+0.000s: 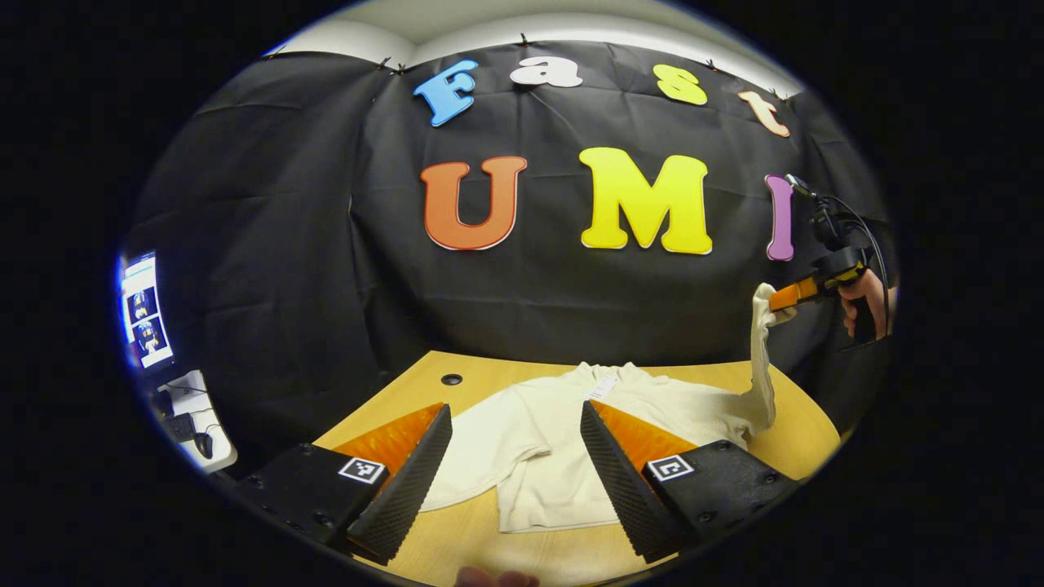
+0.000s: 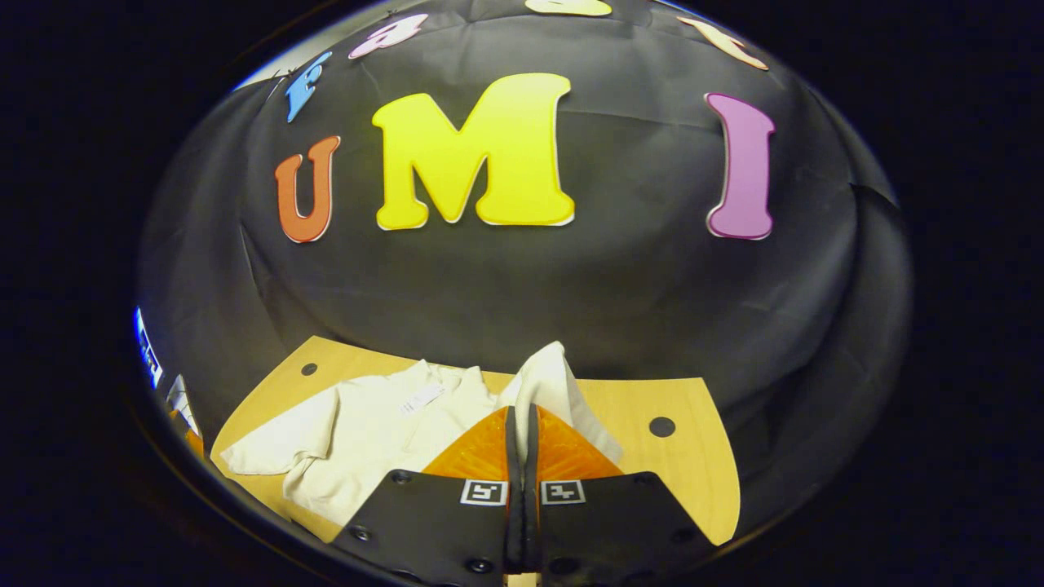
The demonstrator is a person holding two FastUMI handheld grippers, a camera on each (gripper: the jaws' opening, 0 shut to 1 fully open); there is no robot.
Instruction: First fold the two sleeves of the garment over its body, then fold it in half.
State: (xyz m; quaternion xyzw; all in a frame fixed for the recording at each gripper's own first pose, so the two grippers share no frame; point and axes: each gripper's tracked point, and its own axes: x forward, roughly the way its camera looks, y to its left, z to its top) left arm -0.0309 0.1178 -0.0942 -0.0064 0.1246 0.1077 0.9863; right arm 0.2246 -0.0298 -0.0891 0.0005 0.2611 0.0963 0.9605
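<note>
A cream long-sleeved garment point(image 1: 563, 440) lies on the wooden table point(image 1: 391, 408), collar toward the booth wall. My left gripper point(image 1: 514, 456) hangs open above the garment's near hem, holding nothing. In the left gripper view, my right gripper point(image 1: 785, 298) is raised at the far right, pinching the cuff of one sleeve point(image 1: 763, 367), which stretches up from the garment. In the right gripper view, my right gripper point(image 2: 520, 420) is shut on that sleeve point(image 2: 550, 379), whose cloth bunches out past the tips. The other sleeve point(image 2: 269, 444) lies flat at the left.
A lit screen point(image 1: 145, 314) and a white stand with small devices point(image 1: 192, 412) are at the far left of the left gripper view. The table has round holes point(image 2: 661, 426) near its far corners. A hand point(image 1: 869, 297) holds the right gripper.
</note>
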